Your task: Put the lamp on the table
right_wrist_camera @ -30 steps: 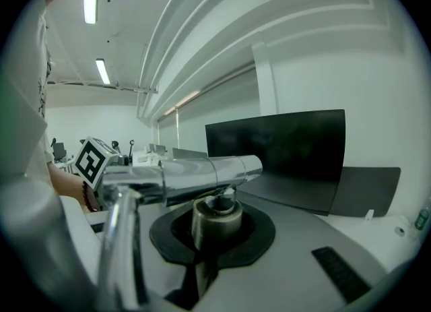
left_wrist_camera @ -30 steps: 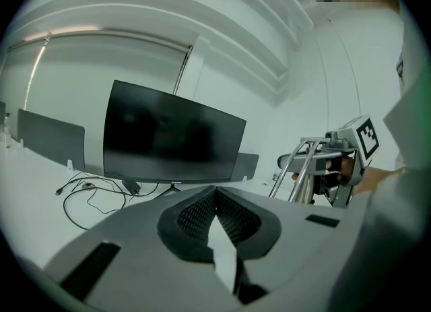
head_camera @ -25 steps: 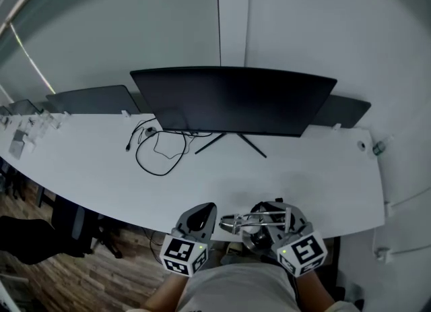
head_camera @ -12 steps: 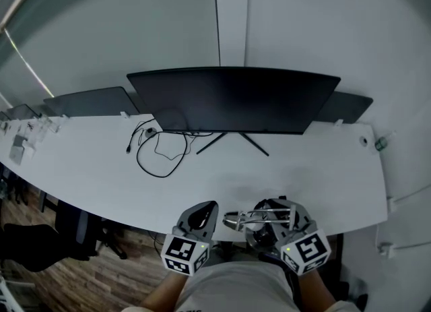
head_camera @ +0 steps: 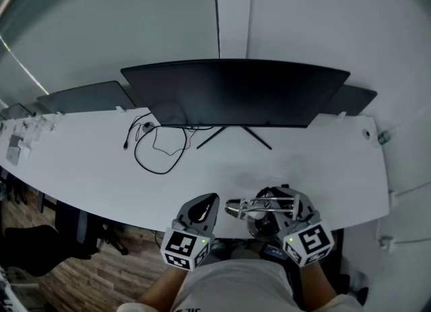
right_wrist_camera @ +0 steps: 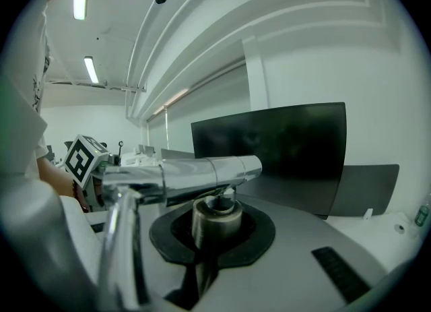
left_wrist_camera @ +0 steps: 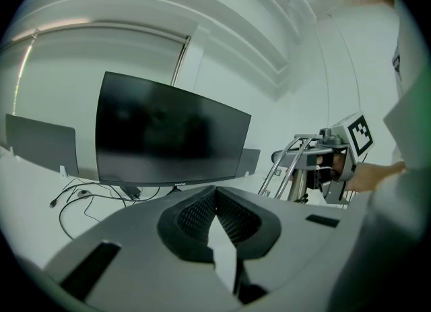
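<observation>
A silver metal lamp (head_camera: 259, 206) with a tubular head and thin rod arms hangs over the front edge of the white table (head_camera: 87, 162). My right gripper (head_camera: 269, 215) is shut on the lamp's round stem (right_wrist_camera: 217, 217), and the chrome head (right_wrist_camera: 202, 172) lies crosswise just above the jaws. My left gripper (head_camera: 202, 209) is to the left of the lamp and apart from it. Its ribbed pads (left_wrist_camera: 232, 220) meet with nothing between them. In the left gripper view the lamp (left_wrist_camera: 303, 162) shows at the right, held by the other gripper.
A wide black monitor (head_camera: 236, 95) on a splayed stand fills the back middle of the table. A looped black cable (head_camera: 158, 145) lies left of its stand. Further screens (head_camera: 87, 98) stand beyond the table's back edge. A dark chair (head_camera: 27, 236) is on the wooden floor at lower left.
Both grippers have edged a little forward toward the desk, the lamp going along in the right one. Neither grip has altered.
</observation>
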